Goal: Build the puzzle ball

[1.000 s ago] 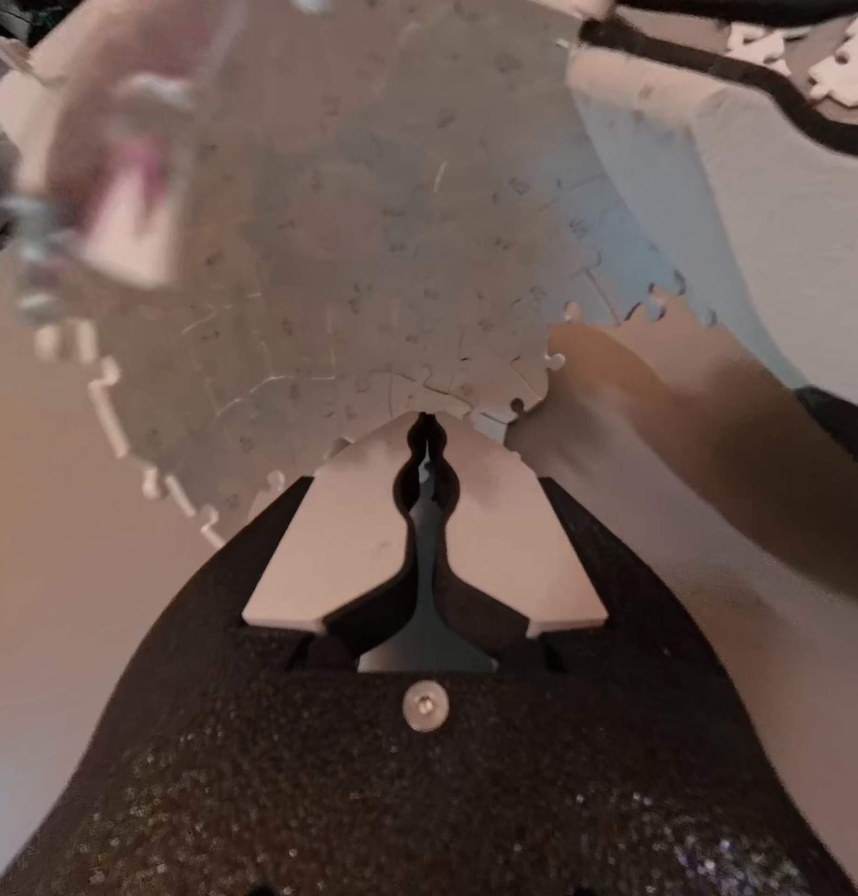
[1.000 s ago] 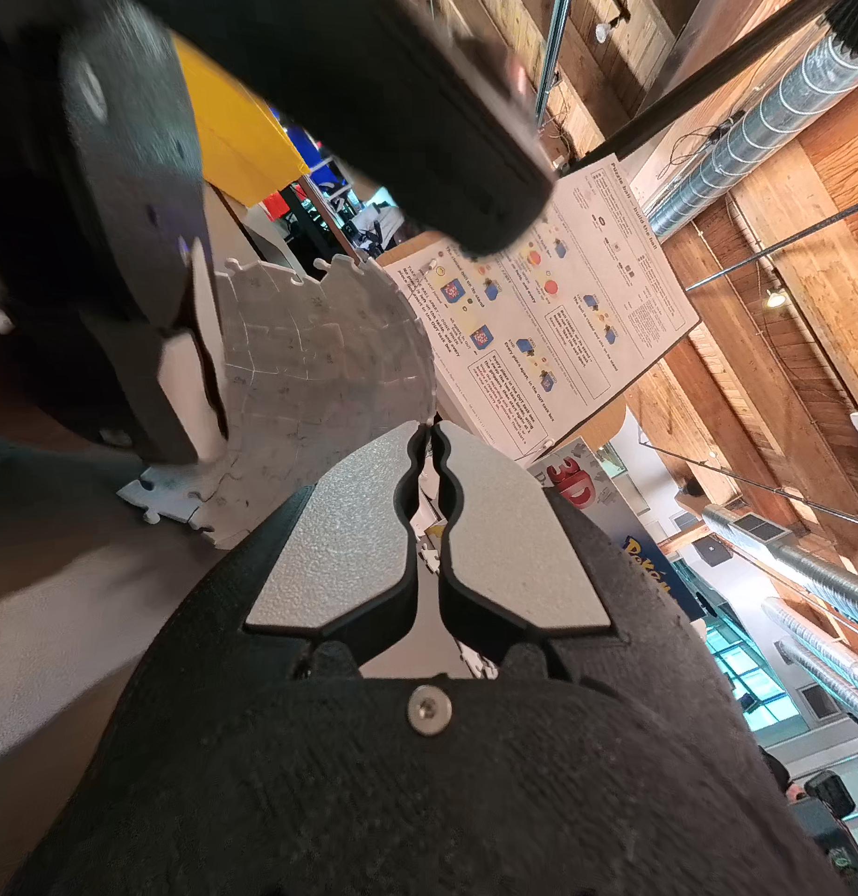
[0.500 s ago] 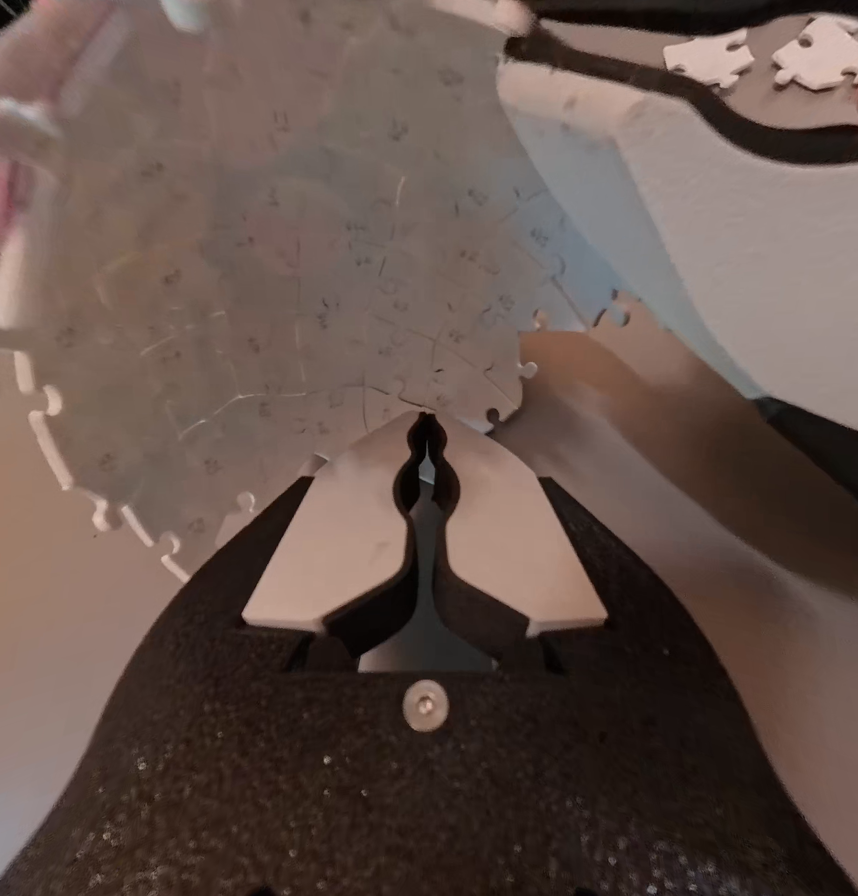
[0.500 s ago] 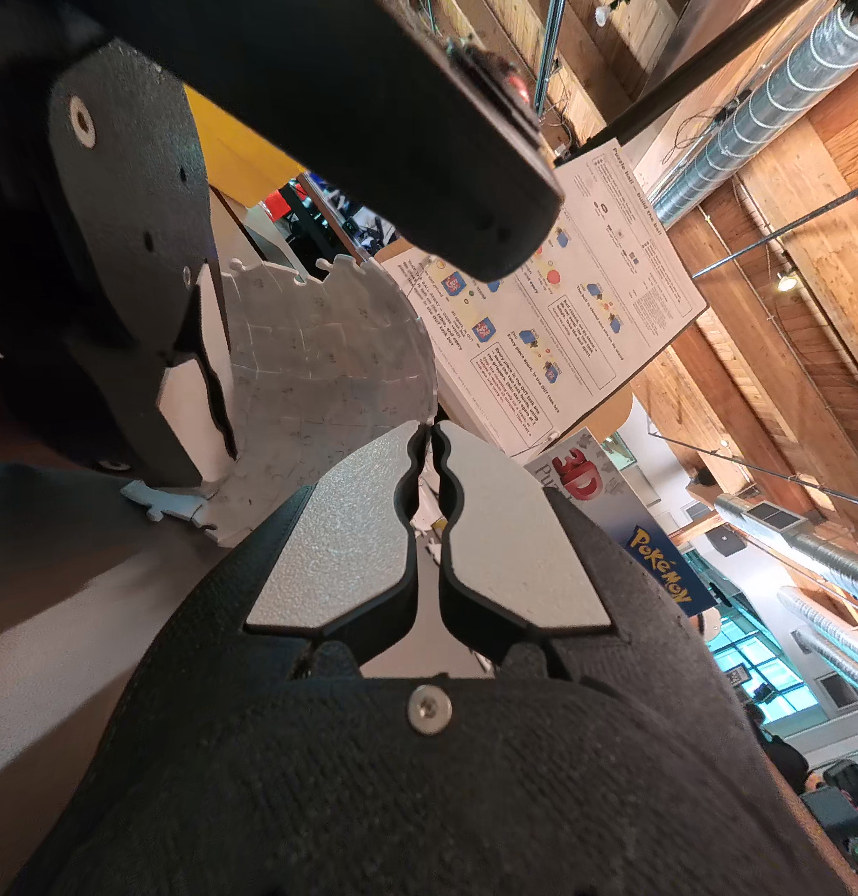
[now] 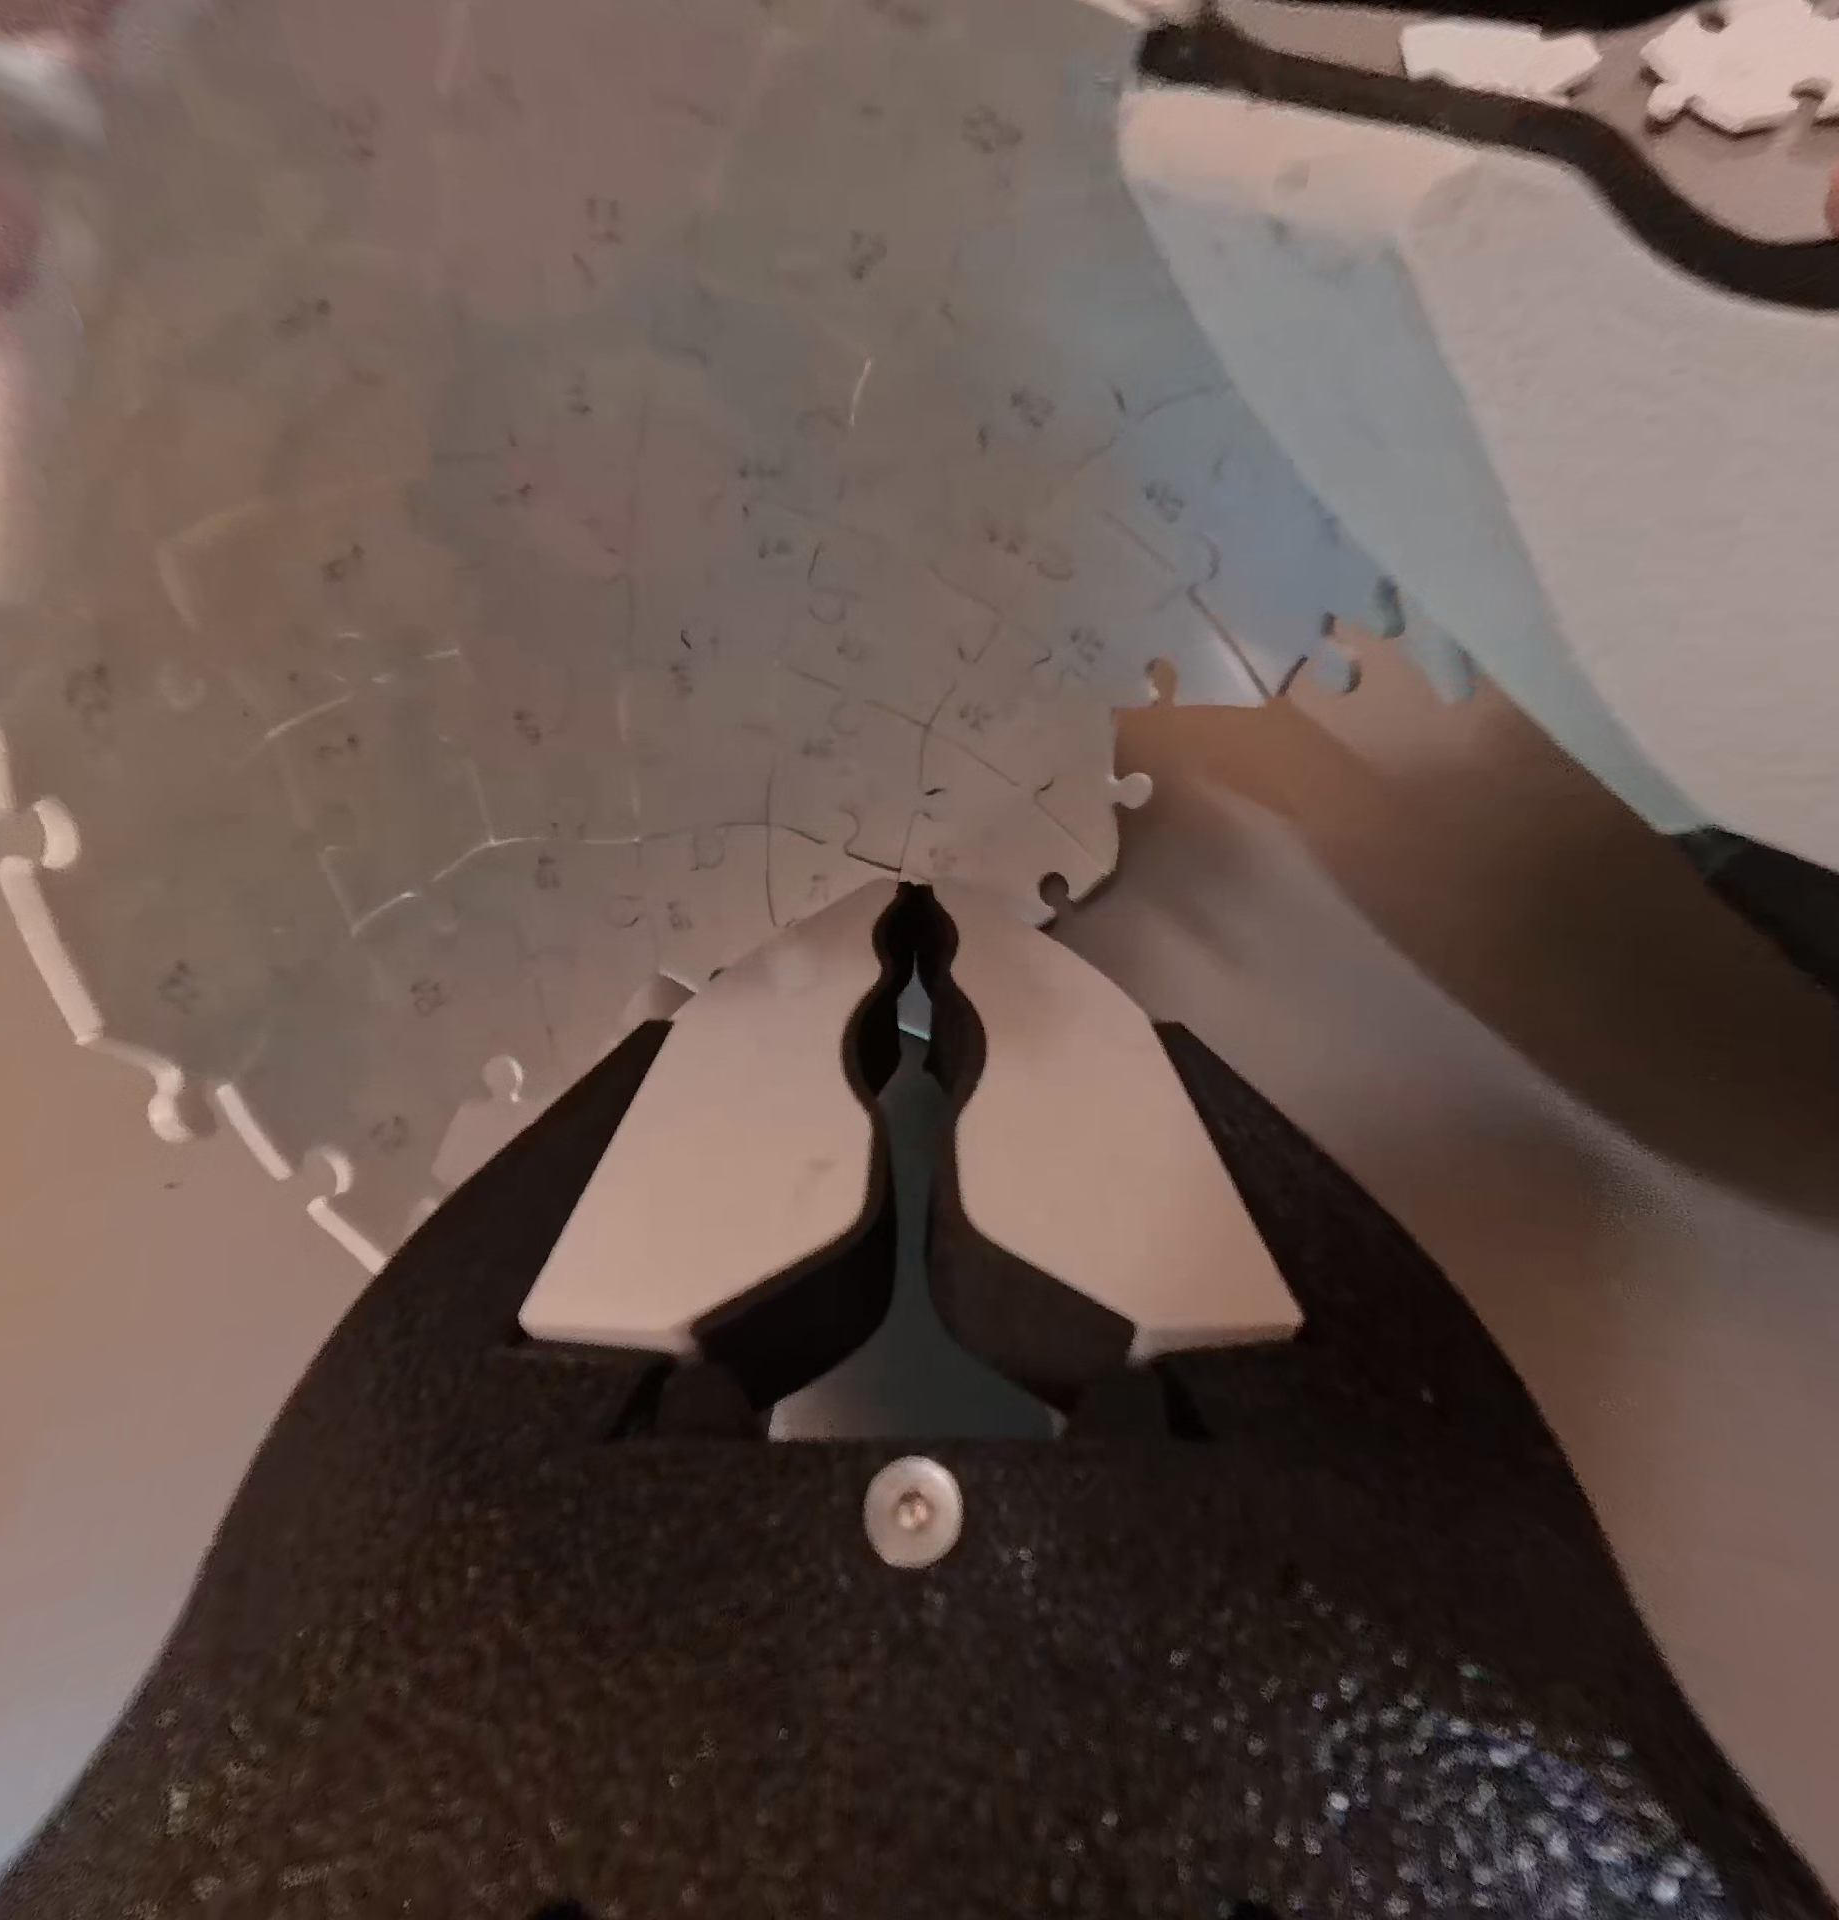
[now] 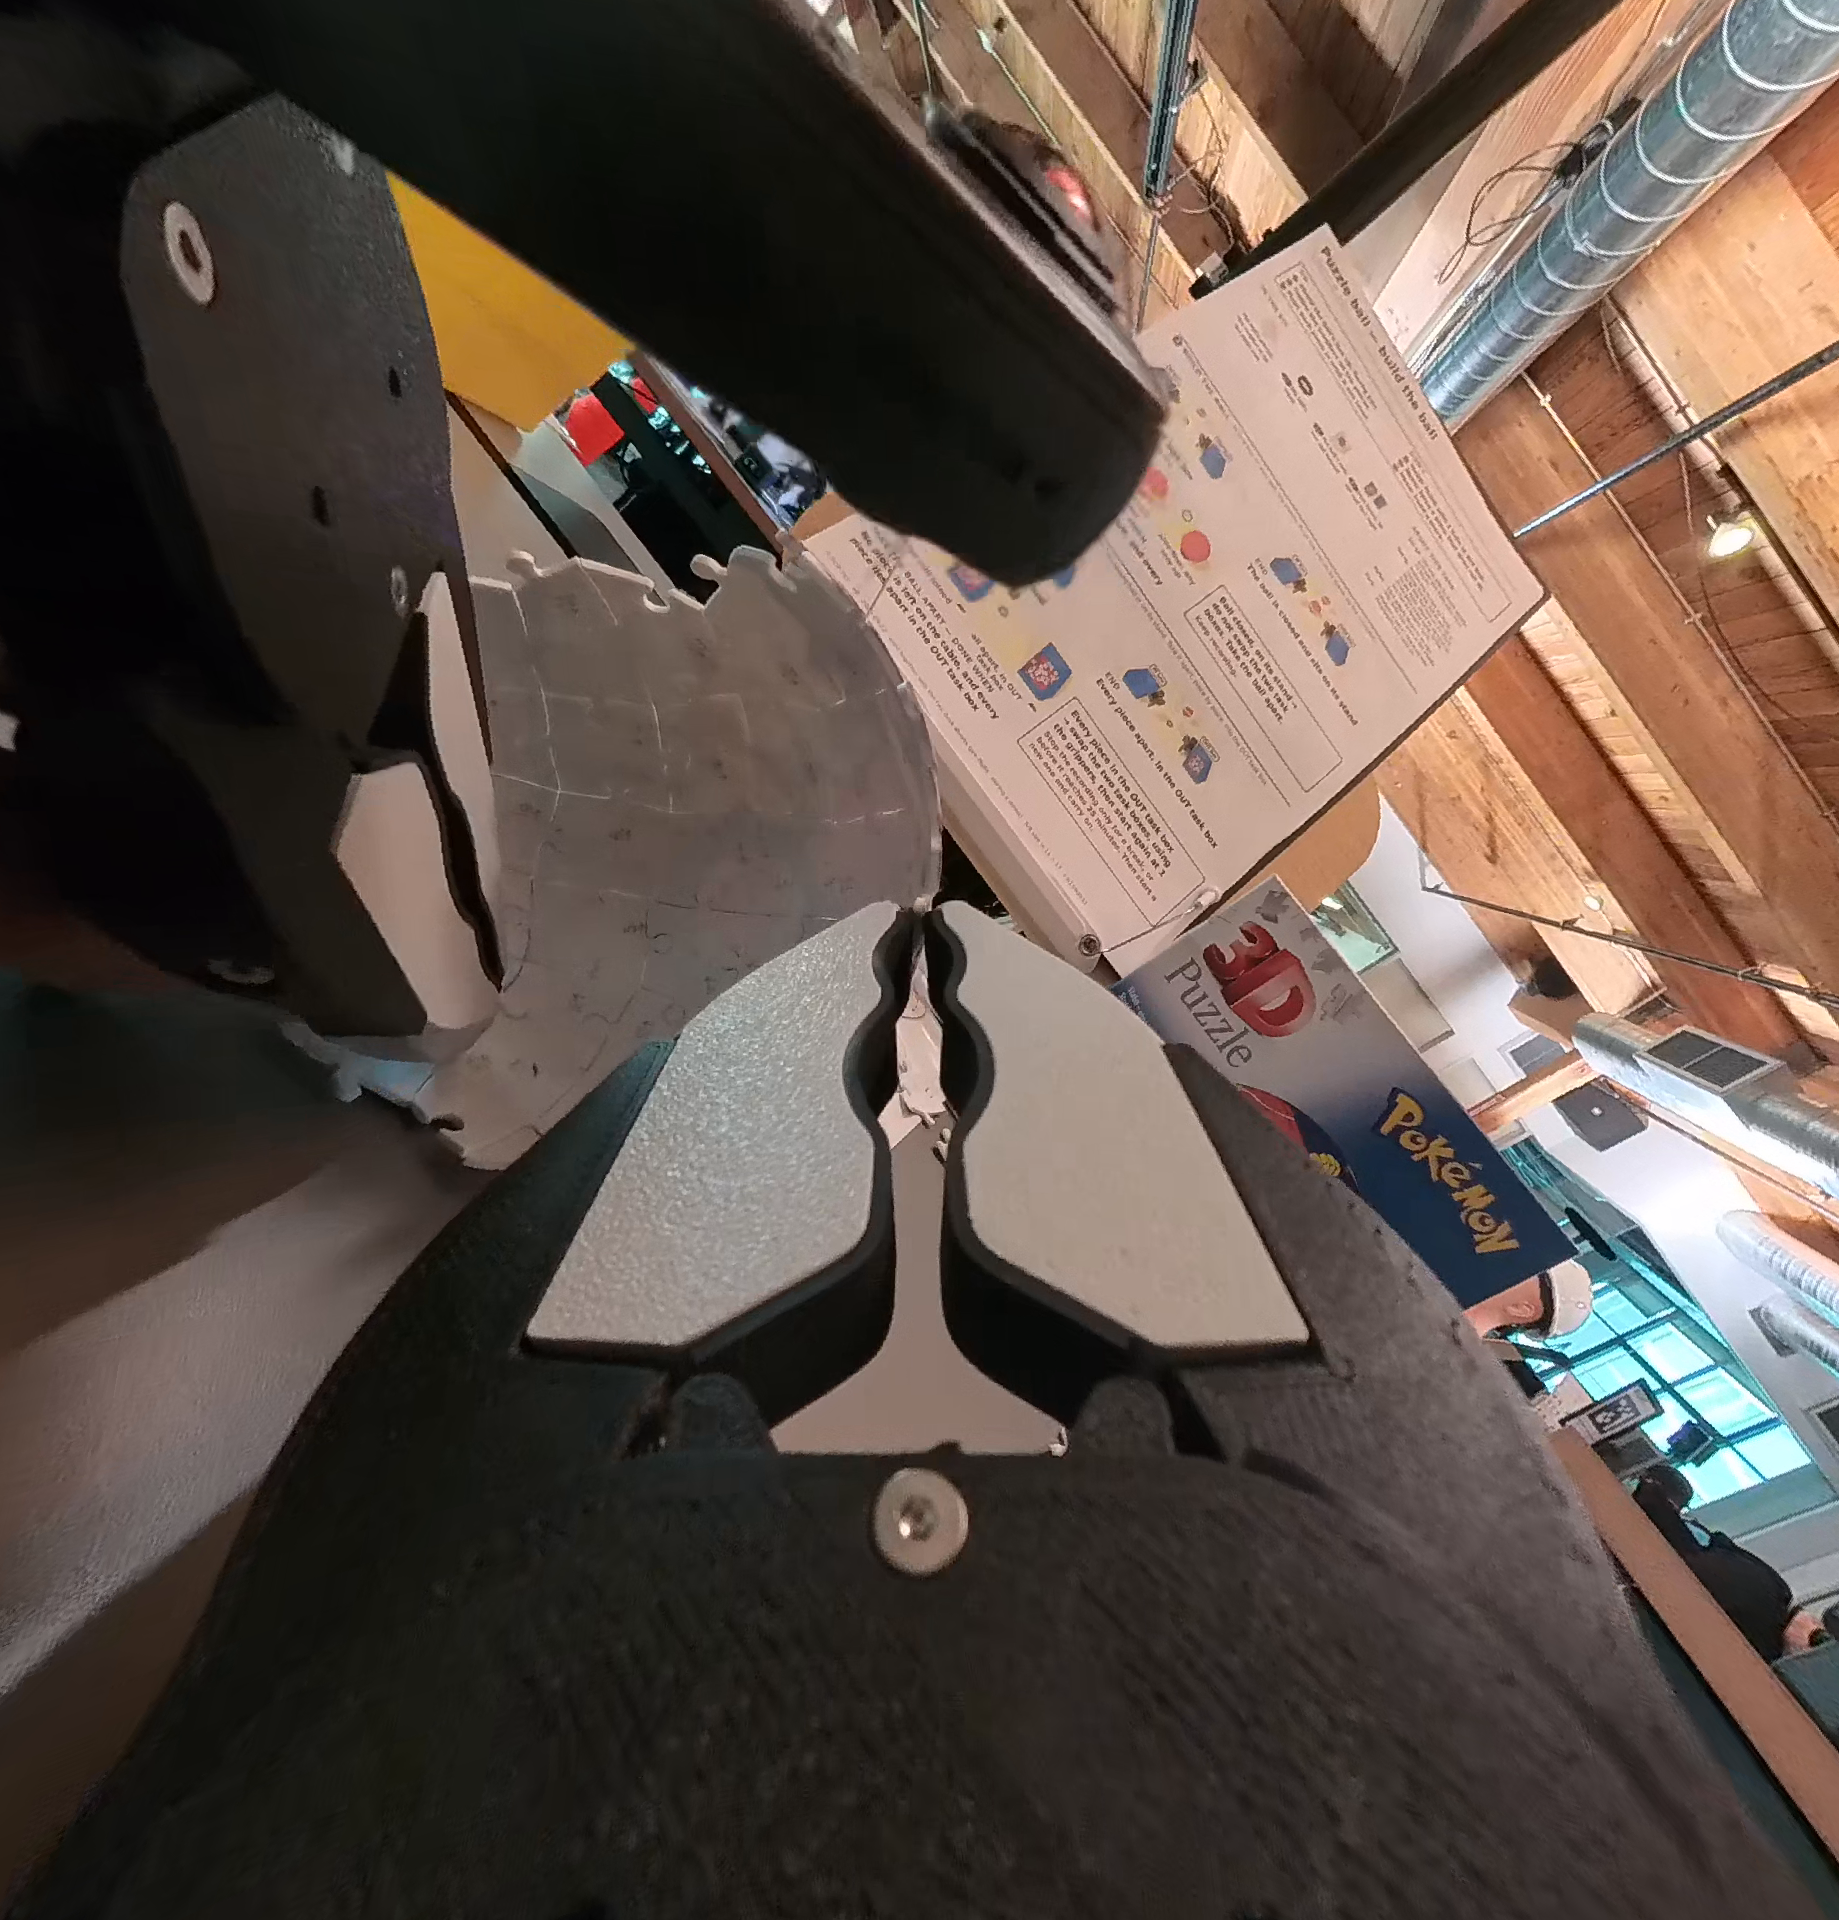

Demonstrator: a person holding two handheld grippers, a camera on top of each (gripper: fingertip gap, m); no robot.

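Note:
The partly built puzzle ball (image 5: 686, 468) is a curved grey-white shell of joined pieces with a knobbed rim. My left gripper (image 5: 910, 894) is shut on its near rim. In the right wrist view the shell (image 6: 707, 790) stands upright, and the left gripper (image 6: 458, 831) clamps its left edge. My right gripper (image 6: 920, 914) is shut, with its tips at the shell's right rim. A thin white puzzle piece (image 6: 910, 1070) shows edge-on between its jaws. In the left wrist view the right gripper (image 5: 1, 239) is only a blur at the shell's far left edge.
A white box wall (image 5: 1517, 436) stands close on the right, with loose white pieces (image 5: 1725, 73) on a dark surface behind it. A beige tabletop (image 5: 115, 1351) lies below. An instruction sheet (image 6: 1310, 623) and the blue puzzle box (image 6: 1341, 1101) stand behind the shell.
In the left wrist view the shell has swung left and the right gripper has slid toward the frame's left edge. Both grippers stay shut.

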